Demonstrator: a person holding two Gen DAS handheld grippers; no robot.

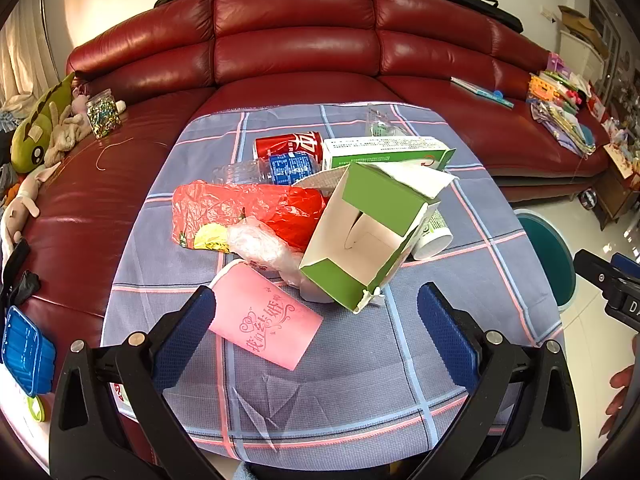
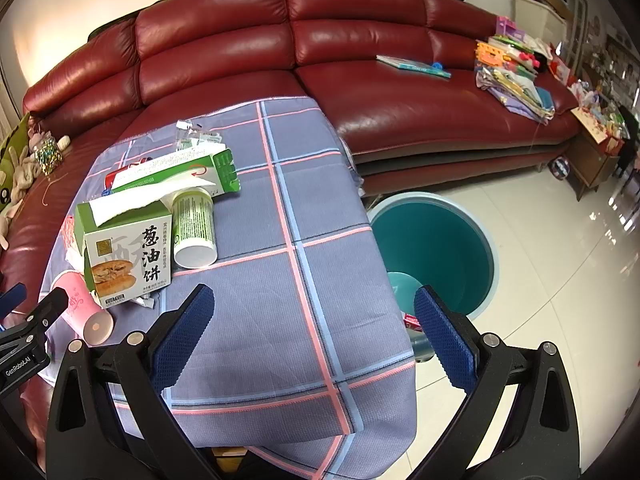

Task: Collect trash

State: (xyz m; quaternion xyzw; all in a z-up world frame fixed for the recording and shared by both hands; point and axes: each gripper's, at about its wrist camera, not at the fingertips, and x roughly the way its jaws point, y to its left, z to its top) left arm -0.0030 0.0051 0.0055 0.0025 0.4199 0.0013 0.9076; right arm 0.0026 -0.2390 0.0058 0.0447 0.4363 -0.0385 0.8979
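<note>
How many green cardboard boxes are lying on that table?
2. The opened scallion pancake box lies nearest, beside the pink paper cup. A long green and white box sits behind it, by the red cola can. The pile may hide more.

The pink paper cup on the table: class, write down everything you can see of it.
The pink paper cup lies on its side on the checked tablecloth, its white-rimmed mouth toward the trash pile and its flat base toward the cameras. Darker pink ornate lettering with a heart runs along its wall. It looks like thin paper and undented. Its rim meets the crumpled clear plastic bag, beside the open green carton. The open left gripper has one blue pad right beside its mouth; contact is unclear.
</note>
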